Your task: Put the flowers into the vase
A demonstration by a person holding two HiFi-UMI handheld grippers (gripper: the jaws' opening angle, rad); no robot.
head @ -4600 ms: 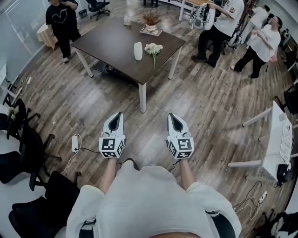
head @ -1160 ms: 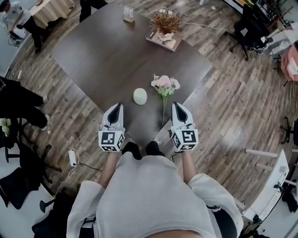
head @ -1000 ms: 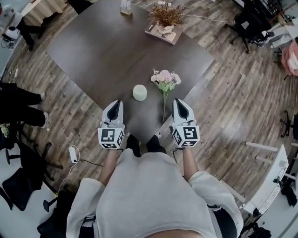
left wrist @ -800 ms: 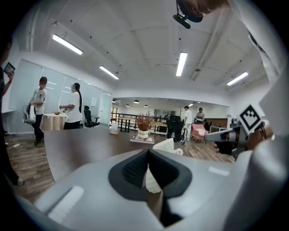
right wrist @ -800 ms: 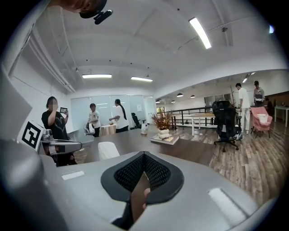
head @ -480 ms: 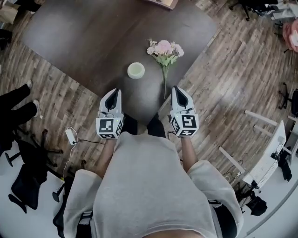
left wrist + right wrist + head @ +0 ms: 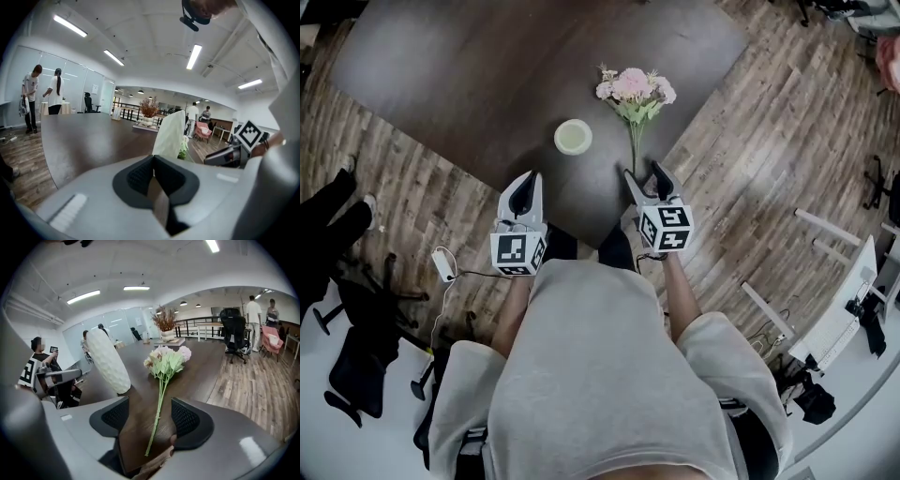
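Observation:
A white textured vase stands upright near the corner of the dark table. To its right lies a bunch of pink and white flowers, its green stem pointing toward me. My right gripper is opening, and its jaws straddle the stem's lower end. In the right gripper view the stem lies between the pads without touching them, with the vase to the left. My left gripper is shut and empty at the table's edge. The vase rises just beyond its jaws.
A dried flower arrangement sits on a tray at the table's far side. Black office chairs and a power strip are on the wood floor at left. A white desk stands at right. People stand far off.
Both grippers have come down to the table's near corner. The right gripper's jaws, shut before, now stand apart around the stem's end. The left stays shut.

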